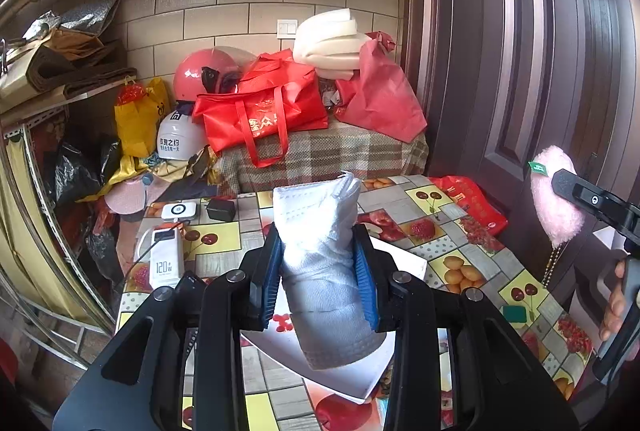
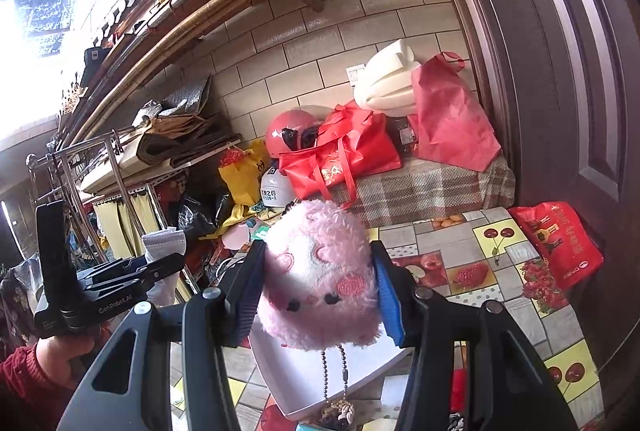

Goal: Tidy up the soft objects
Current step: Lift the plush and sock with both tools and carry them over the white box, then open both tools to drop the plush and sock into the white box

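While both of my grippers hang above the fruit-patterned desk [image 1: 460, 231], my left gripper [image 1: 318, 271] has its jaws clamped on a white rolled sock [image 1: 320, 243], and my right gripper [image 2: 316, 283] has its jaws gripping a pink plush keychain toy [image 2: 320, 271] over a white tray [image 2: 288, 379].

Daylight floods the right wrist view from the roof opening [image 2: 36, 27] at ten o'clock, burning out to pure white glare there, while the tiled wall [image 2: 320, 43] toward twelve o'clock is evenly and softly lit. The left wrist view is dimmer and flatter, with deep shade under the shelf [image 1: 60, 167] at nine o'clock and a soft sheen on the dark door [image 1: 520, 43] at two o'clock. Both views bend straight lines strongly toward the rim, go black in the corners, and turn slightly soft at the edges; the centres are sharp.
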Motion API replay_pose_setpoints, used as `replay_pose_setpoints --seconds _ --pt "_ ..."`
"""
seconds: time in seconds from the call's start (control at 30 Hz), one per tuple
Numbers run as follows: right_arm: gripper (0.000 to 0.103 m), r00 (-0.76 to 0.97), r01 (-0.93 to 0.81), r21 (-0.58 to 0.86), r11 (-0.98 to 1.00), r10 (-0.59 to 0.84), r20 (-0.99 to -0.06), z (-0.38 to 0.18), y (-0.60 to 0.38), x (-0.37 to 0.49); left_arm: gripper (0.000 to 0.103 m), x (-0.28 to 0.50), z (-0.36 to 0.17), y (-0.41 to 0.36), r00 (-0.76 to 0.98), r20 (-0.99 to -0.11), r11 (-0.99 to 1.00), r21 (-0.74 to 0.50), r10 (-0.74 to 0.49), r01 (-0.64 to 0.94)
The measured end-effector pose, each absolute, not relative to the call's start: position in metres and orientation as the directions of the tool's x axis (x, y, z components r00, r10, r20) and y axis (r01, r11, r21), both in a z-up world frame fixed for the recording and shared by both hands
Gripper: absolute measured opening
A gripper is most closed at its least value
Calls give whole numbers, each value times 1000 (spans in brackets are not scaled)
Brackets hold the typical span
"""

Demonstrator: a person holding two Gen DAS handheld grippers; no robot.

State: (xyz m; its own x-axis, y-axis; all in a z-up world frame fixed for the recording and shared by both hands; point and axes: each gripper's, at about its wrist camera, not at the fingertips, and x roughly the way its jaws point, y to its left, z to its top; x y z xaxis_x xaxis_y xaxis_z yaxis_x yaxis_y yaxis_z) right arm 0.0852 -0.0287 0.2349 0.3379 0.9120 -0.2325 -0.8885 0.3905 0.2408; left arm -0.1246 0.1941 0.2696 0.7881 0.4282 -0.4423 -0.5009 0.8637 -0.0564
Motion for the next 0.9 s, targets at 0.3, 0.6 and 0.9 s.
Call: replay_pose_setpoints --seconds 0.3,0.6,0.9 --pt "52 307 -889 240 391 896 -322 217 17 108 33 -93 241 218 768 -507 862 -90 391 -498" --pt "52 252 -856 280 434 825 -506 152 91 146 33 -38 165 258 715 -649 835 -221 260 -504" --pt "53 207 -840 258 477 721 -661 82 147 162 33 -4 94 275 611 -764 804 -223 208 -552"
